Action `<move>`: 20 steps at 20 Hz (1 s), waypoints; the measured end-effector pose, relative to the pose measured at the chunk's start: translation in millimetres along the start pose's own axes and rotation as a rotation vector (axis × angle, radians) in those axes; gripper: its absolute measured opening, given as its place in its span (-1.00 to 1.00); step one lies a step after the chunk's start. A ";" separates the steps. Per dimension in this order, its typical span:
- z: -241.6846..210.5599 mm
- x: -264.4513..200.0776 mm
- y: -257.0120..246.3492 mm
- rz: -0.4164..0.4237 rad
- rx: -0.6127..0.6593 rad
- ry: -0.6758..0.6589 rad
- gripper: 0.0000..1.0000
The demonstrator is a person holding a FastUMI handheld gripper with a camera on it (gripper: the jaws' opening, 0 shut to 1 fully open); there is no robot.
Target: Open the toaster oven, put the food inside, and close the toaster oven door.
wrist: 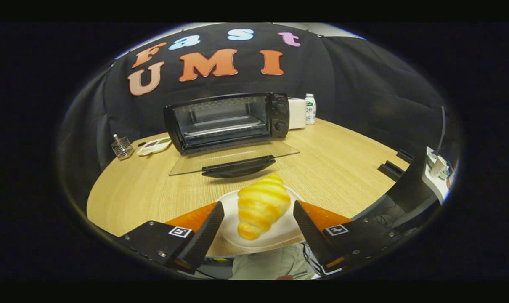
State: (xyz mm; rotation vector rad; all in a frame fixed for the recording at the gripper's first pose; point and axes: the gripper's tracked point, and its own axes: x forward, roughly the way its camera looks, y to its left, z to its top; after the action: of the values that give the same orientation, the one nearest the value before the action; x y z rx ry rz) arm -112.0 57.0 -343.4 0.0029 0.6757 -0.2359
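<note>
A black toaster oven (227,121) stands at the far side of the wooden table, its glass door (233,158) folded down flat toward me with the dark handle at its front edge. A golden croissant (261,206) lies on a white plate (282,235) near the table's front edge. My gripper (258,210) is open, its two fingers on either side of the croissant and apart from it. The oven's inside shows a wire rack and a tray.
Left of the oven lie a small wire basket (122,148) and a white remote-like device (154,146). A white box (297,112) and a small bottle (310,108) stand to the oven's right. Black brackets (391,169) sit at the table's right edge. The table (343,164) is bare between plate and door.
</note>
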 end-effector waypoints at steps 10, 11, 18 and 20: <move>-25.7 15.9 -0.7 -0.040 -0.008 0.057 0.92; -23.6 16.4 -0.5 -0.036 -0.009 0.049 0.65; 2.3 -2.2 2.0 0.019 0.017 -0.007 0.07; 16.9 -7.4 1.6 0.033 0.025 -0.040 0.07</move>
State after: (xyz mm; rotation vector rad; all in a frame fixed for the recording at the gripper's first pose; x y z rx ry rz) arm -106.8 58.8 -325.7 0.0334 0.6319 -0.2125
